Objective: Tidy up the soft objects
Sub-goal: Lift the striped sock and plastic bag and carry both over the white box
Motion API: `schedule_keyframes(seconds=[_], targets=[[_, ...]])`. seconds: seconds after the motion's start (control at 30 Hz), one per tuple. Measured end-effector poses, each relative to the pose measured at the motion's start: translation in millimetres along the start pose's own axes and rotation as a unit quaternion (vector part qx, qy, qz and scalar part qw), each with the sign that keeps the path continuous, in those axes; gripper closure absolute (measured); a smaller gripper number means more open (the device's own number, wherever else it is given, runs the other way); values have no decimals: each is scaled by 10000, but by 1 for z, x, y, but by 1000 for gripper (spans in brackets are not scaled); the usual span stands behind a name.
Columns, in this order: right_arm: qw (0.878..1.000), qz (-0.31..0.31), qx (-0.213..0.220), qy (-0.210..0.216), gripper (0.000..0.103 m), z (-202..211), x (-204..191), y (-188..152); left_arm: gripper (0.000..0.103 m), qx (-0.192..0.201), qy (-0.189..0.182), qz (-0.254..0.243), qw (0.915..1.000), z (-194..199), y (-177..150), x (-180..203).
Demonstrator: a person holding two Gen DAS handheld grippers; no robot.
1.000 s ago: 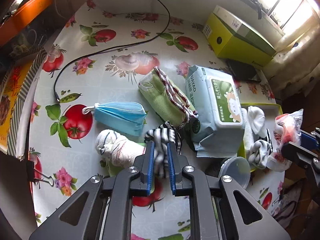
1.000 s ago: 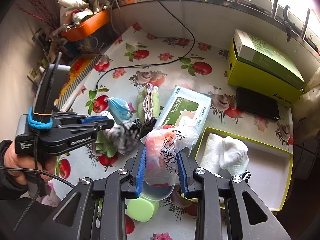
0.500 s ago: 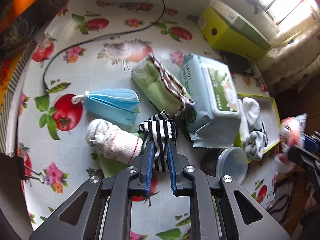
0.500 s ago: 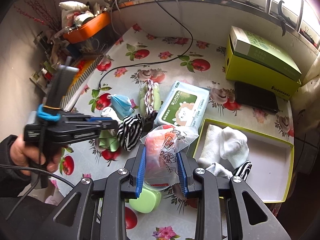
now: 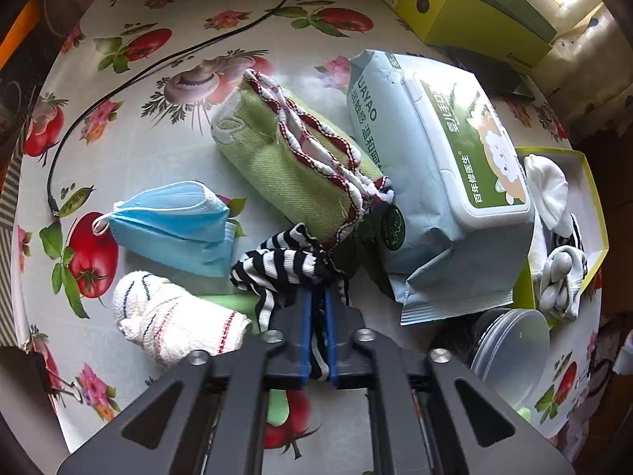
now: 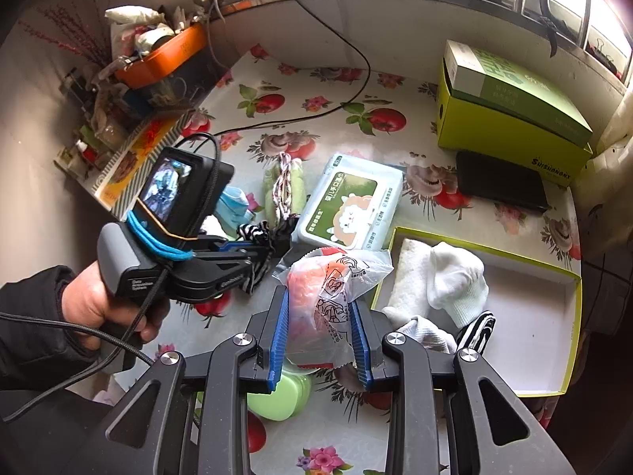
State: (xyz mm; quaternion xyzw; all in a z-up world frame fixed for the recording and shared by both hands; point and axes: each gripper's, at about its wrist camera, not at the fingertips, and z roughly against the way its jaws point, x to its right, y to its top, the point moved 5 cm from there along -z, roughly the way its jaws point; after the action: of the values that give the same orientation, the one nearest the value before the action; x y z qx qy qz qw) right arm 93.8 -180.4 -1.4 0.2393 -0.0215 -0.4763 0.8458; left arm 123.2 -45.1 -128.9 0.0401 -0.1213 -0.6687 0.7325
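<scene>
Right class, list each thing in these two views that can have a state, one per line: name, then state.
left gripper: just closed, shut on the striped sock
right gripper: shut on the plastic bag
wet wipes pack: lid closed
yellow-green tray: open, holding white socks
face mask: folded

Mask (image 5: 174, 225) left of pouch (image 5: 292, 166); wipes (image 5: 435, 182) right.

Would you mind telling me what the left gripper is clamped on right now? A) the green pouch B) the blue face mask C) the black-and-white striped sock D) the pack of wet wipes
C: the left gripper's blue pads have just been closing and pinch the black-and-white striped sock between them.
</scene>
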Motion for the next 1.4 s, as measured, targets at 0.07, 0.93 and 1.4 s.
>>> schedule_keyframes(seconds=[0.07,0.93,1.4], targets=[[10000,-20,10,0,75,0,2,1,99,98,-87,88,9999,9,-1,-5],[9968,-578,542,-114,75,34,49,-7,101,1101,-530,-371,9918,123,23,57],[9884,-1294,702,-368,75,49,115,-39,101,967,-877,-1027,9861,119,36,136]])
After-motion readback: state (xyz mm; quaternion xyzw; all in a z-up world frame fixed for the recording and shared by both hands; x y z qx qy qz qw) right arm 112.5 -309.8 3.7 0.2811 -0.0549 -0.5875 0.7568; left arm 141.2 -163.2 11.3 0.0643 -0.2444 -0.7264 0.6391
